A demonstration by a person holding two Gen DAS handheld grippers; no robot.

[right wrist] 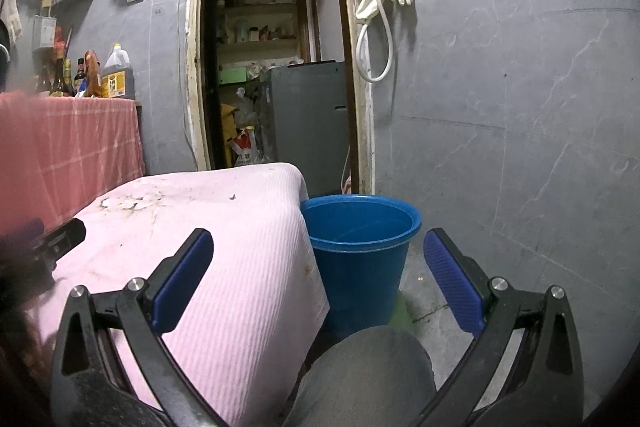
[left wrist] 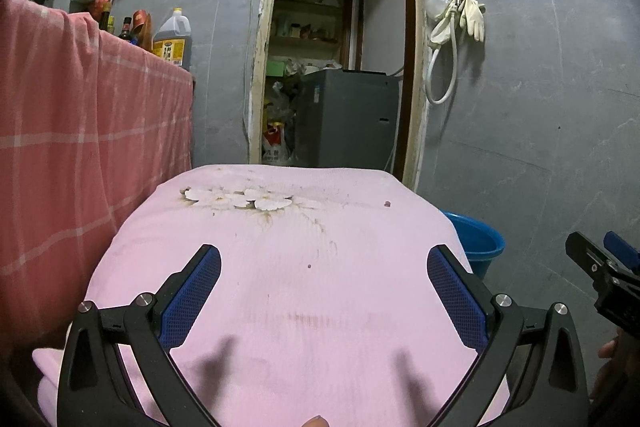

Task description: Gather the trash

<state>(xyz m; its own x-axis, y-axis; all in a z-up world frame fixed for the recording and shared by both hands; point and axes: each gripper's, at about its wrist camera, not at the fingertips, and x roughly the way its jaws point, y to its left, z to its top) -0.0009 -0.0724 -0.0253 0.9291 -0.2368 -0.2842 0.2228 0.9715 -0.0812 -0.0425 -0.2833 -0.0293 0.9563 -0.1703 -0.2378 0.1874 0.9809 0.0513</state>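
We find both grippers spread wide and empty: left gripper poised over the pink cloth, where 2 small scraps lie; right gripper faces the blue bucket, presumably the bin.

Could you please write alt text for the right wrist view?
The open right gripper hovers over the edge of a table draped in a pink cloth, facing an empty-looking blue bucket on the floor beside it. Behind stand a grey tiled wall and an open pantry doorway.
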